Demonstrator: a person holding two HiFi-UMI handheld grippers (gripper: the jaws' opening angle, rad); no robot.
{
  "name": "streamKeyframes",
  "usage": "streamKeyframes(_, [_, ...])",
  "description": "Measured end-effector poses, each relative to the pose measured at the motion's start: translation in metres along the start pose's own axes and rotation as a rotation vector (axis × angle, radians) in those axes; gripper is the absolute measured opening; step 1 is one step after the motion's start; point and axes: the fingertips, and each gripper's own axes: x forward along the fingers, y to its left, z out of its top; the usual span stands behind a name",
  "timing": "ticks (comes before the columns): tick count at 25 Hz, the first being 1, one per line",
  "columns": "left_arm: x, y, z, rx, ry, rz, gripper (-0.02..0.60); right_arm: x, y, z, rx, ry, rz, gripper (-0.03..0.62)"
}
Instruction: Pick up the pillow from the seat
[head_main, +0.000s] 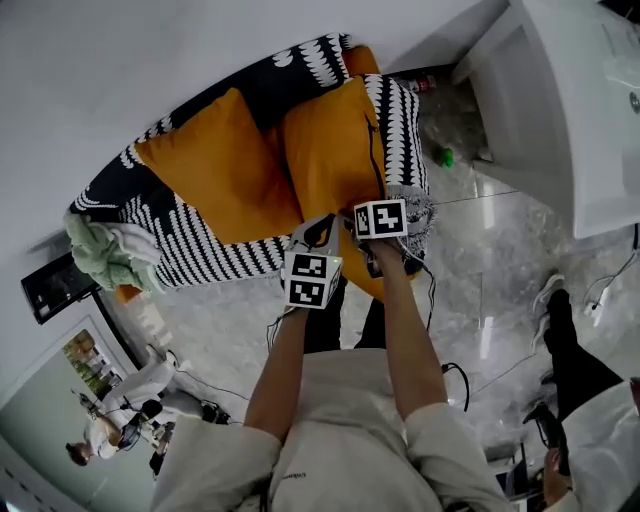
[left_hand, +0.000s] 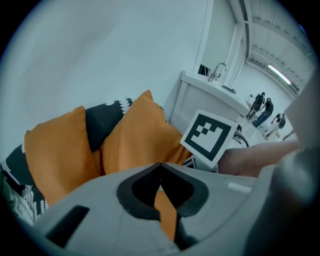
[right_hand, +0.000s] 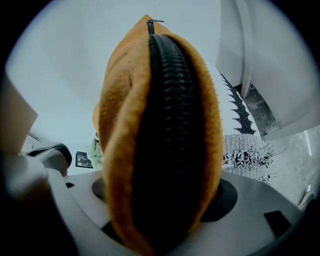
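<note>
Head view, seat (head_main: 200, 255): wore a black-and-white patterned cover, ran slantwise below a white wall.
Pillow (head_main: 330, 150): orange, lay on the seat's right part, with its long axis running from the seat back toward the front edge and its near end pointing at both grippers.
Second pillow (head_main: 215, 170): orange too, lay just left of the first, touching it.
Right gripper (right_hand: 162, 200): stood wide yet clamped on the pillow's near edge, with pads pressed into the fabric on both sides.
Zip (right_hand: 167, 125): dark, faced the right gripper view edge-on, ran upward away from the jaws to the pull (right_hand: 154, 21).
Left gripper (left_hand: 159, 167): closed tip to tip, hung just beside the right one at the pillow's near corner, showed a sliver of orange through the slit behind the tips; pinched or not, could not tell.
</note>
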Motion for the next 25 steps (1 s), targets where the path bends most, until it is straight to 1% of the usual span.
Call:
streamKeyframes(2, [-0.003, 0.004, 0.001, -0.035, -0.025, -0.013, 0.008, 0.000, 0.005, 0.000, -0.002, -0.007, -0.004, 0.367])
streamKeyframes(6, [-0.011, 0.008, 0.001, -0.004, -0.053, -0.021, 0.009, -0.003, 0.012, -0.007, 0.001, -0.029, -0.039, 0.348])
streamKeyframes(8, [-0.020, 0.014, 0.002, -0.009, -0.070, -0.024, 0.009, -0.003, 0.019, -0.010, 0.003, -0.042, -0.063, 0.339])
streamKeyframes(11, [-0.037, 0.024, 0.001, -0.036, -0.098, -0.027, 0.009, -0.003, 0.030, -0.017, -0.007, -0.064, -0.100, 0.330])
streamKeyframes(15, [-0.063, 0.035, -0.003, -0.024, -0.128, -0.033, 0.008, -0.001, 0.045, -0.032, -0.014, -0.115, -0.143, 0.322])
streamKeyframes(20, [-0.096, 0.055, -0.006, -0.034, -0.170, -0.038, 0.008, -0.010, 0.066, -0.046, -0.026, -0.182, -0.203, 0.302])
streamKeyframes(25, [-0.127, 0.074, -0.022, -0.043, -0.196, -0.059, 0.009, -0.026, 0.087, -0.064, -0.011, -0.254, -0.255, 0.287])
